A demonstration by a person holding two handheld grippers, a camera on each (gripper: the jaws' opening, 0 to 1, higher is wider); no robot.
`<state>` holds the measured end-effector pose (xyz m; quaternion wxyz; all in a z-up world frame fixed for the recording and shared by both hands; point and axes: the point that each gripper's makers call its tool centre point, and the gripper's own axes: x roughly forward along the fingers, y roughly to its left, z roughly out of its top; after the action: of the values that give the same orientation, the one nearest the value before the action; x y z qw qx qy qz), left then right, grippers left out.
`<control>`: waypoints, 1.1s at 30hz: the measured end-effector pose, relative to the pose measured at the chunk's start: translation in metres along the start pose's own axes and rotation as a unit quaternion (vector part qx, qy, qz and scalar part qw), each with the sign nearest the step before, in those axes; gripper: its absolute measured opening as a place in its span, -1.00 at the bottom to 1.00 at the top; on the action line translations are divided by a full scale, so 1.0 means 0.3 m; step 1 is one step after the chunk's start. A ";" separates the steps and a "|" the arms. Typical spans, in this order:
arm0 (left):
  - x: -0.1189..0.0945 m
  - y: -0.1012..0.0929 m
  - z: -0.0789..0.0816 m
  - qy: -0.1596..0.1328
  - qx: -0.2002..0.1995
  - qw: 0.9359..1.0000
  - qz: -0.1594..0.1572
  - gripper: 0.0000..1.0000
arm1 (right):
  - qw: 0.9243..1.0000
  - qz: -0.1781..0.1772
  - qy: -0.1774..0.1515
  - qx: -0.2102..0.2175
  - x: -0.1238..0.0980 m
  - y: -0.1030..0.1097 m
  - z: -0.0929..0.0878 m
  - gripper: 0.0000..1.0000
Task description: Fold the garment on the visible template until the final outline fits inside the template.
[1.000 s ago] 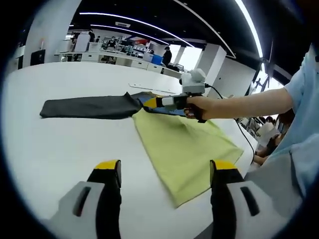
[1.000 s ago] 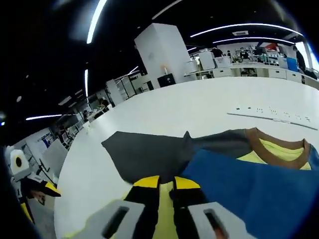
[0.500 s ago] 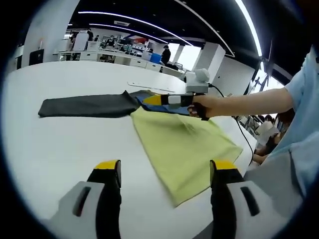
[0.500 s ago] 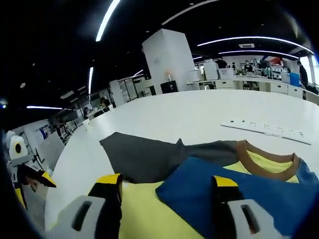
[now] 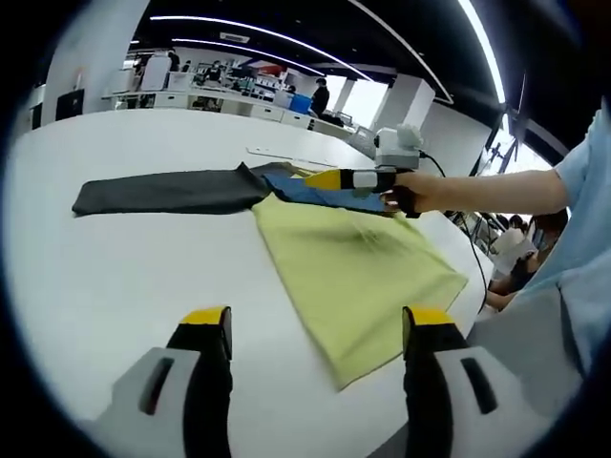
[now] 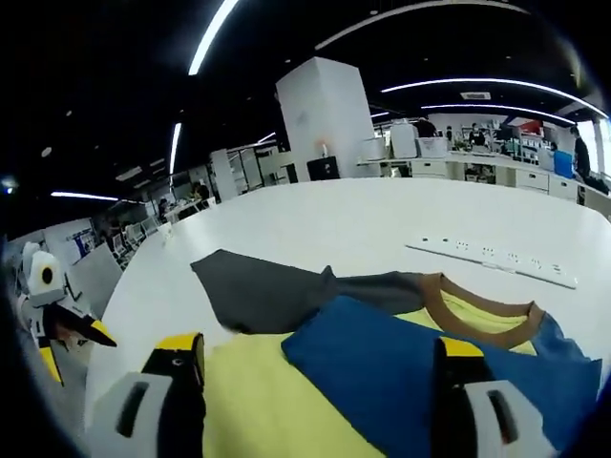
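Lying on table [image 5: 105,277]: garment [image 5: 353,262], yellow body, grey sleeve, blue fold.
Left gripper [image 5: 317,329]: jaws apart, empty.
Right gripper [image 6: 315,358]: jaws apart, above blue fold.

a long white power strip [image 6: 492,261] lies on the white table [image 6: 315,224], apart from the cloth. behind the table stands a big white pillar [image 6: 329,114]. desks with people [image 5: 229,81] are far in the back, under curved ceiling lights [image 5: 258,29].
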<state>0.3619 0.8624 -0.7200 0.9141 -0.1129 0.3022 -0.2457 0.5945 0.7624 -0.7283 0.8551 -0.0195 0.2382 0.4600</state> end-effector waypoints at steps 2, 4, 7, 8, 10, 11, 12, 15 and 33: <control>0.001 -0.001 -0.004 0.003 0.001 1.000 0.000 0.39 | 1.000 -0.003 0.000 0.006 -0.019 -0.023 -0.005 1.00; 0.001 -0.002 -0.005 0.004 0.000 1.000 -0.002 0.39 | 1.000 -0.007 -0.001 0.009 -0.043 -0.046 -0.009 1.00; 0.003 0.001 -0.012 0.010 0.004 1.000 0.001 0.39 | 1.000 -0.010 0.002 0.008 -0.077 -0.076 -0.016 1.00; 0.005 0.003 -0.015 0.012 0.005 1.000 0.001 0.39 | 1.000 -0.012 0.004 0.008 -0.084 -0.084 -0.018 1.00; 0.006 0.006 -0.018 0.014 0.005 1.000 0.001 0.39 | 1.000 -0.020 0.004 0.008 -0.107 -0.107 -0.023 1.00; 0.006 0.008 -0.019 0.015 0.004 1.000 0.001 0.39 | 1.000 -0.023 0.003 0.010 -0.118 -0.115 -0.023 1.00; 0.007 0.010 -0.020 0.015 0.002 1.000 0.001 0.39 | 0.999 -0.028 -0.002 0.016 -0.136 -0.128 -0.020 1.00; 0.005 0.019 -0.008 0.004 -0.017 1.000 0.001 0.40 | 0.999 -0.035 -0.011 0.020 -0.188 -0.154 -0.019 1.00; 0.027 0.071 0.123 -0.019 0.010 1.000 -0.006 0.38 | 0.998 -0.059 0.003 -0.019 -0.517 -0.215 -0.141 1.00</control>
<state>0.3980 0.8786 -0.7024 0.9191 -0.1103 0.2817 -0.2525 0.5575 0.5941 -0.7118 0.8793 -0.0509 0.2311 0.4134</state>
